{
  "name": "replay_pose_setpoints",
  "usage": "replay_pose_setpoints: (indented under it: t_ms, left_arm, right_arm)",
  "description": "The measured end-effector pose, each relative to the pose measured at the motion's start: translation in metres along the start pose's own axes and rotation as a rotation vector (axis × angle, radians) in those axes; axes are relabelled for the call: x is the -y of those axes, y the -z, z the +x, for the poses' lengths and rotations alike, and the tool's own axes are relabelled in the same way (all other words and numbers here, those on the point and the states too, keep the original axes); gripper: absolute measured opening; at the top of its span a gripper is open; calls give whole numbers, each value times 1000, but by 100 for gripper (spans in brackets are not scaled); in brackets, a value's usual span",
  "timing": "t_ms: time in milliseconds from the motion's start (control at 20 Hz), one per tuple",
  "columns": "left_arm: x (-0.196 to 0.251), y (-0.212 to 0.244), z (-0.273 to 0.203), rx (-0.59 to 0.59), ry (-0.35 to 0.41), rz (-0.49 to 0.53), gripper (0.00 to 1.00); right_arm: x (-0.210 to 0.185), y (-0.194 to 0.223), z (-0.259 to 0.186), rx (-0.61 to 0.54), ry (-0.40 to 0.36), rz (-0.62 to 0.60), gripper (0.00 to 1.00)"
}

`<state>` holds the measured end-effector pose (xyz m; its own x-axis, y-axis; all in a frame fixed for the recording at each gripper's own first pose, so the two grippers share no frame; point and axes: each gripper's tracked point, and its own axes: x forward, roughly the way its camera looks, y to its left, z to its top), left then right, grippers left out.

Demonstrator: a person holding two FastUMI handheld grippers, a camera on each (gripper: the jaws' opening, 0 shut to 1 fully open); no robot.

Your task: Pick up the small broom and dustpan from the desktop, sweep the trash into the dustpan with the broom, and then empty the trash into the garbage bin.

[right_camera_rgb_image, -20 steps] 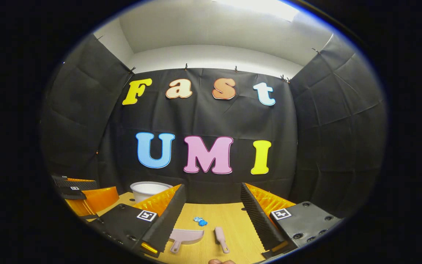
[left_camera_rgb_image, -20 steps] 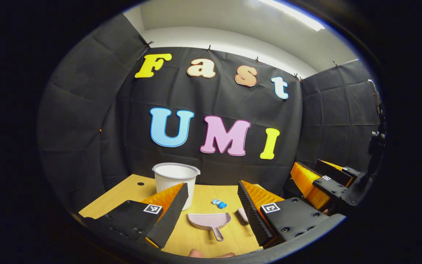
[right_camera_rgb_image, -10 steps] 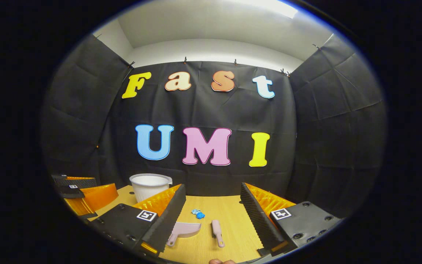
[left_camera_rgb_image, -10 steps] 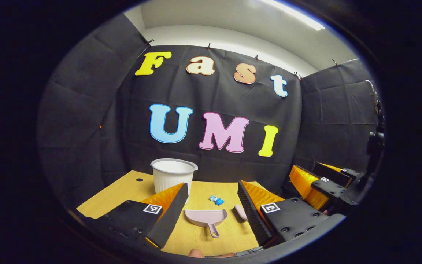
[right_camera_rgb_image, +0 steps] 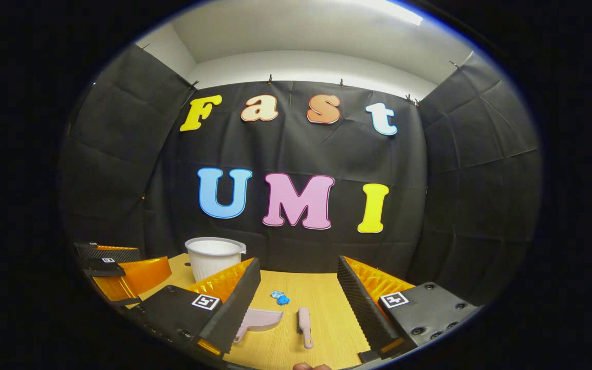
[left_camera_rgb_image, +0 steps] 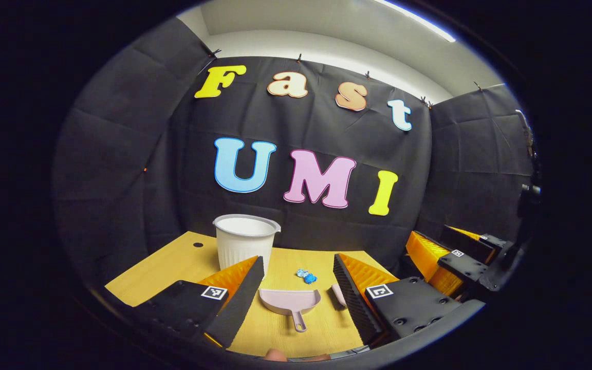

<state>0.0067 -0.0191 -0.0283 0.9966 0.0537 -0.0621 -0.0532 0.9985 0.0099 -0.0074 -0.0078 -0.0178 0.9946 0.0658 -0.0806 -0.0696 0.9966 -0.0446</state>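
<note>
While your left gripper (left_camera_rgb_image: pixel 296 288) and right gripper (right_camera_rgb_image: pixel 296 303) gape empty, white bin (left_camera_rgb_image: pixel 245 242) stands at eleven o'clock; pink dustpan (left_camera_rgb_image: pixel 291 303), broom (right_camera_rgb_image: pixel 304 325) lie flat, blue trash (left_camera_rgb_image: pixel 306 276) beyond.

desk (left_camera_rgb_image: pixel 172 267): pale wood grain, matt
bin (left_camera_rgb_image: pixel 244 244): white ribbed plastic
dustpan (left_camera_rgb_image: pixel 290 301): smooth pink plastic
fingers (right_camera_rgb_image: pixel 238 295): ridged black pads

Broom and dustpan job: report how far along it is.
Nothing is done yet. The dustpan and broom lie on the desk, and the blue trash is unswept beside the white bin. Both hand-held grippers, left and right, are open above them. Picking up, sweeping and emptying remain.
</note>
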Motion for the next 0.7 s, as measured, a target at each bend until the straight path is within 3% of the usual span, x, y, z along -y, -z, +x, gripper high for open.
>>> replay_pose_setpoints:
  t_ms: [100,150,200,250,300,450,550,600,700]
  left_arm:
    - [0,0,8,-9,-7,-4,80]
    - [0,-1,11,-15,-11,-9,80]
    - [0,-1,15,-22,-11,-13,81]
    - [1,-3,18,-26,-8,-15,80]
    - [0,-5,22,-25,-11,-12,80]
    - [-3,-5,43,-44,-18,-15,80]
    - [-1,4,63,-98,-15,-39,81]
    - [-1,15,74,-141,-26,-49,81]
    - [0,34,92,-217,-26,-67,81]
  right_arm:
    - [0,-1,8,6,-8,-4,97]
    - [0,1,13,5,-12,-8,92]
    - [0,2,18,1,-15,-10,97]
    - [1,3,23,-3,-15,-10,92]
    - [3,4,27,-5,-11,-6,97]
    - [4,5,43,-10,-12,8,97]
    - [8,2,55,2,-14,-7,97]
    - [11,1,62,9,-14,-11,92]
    - [17,1,76,15,-14,-6,97]
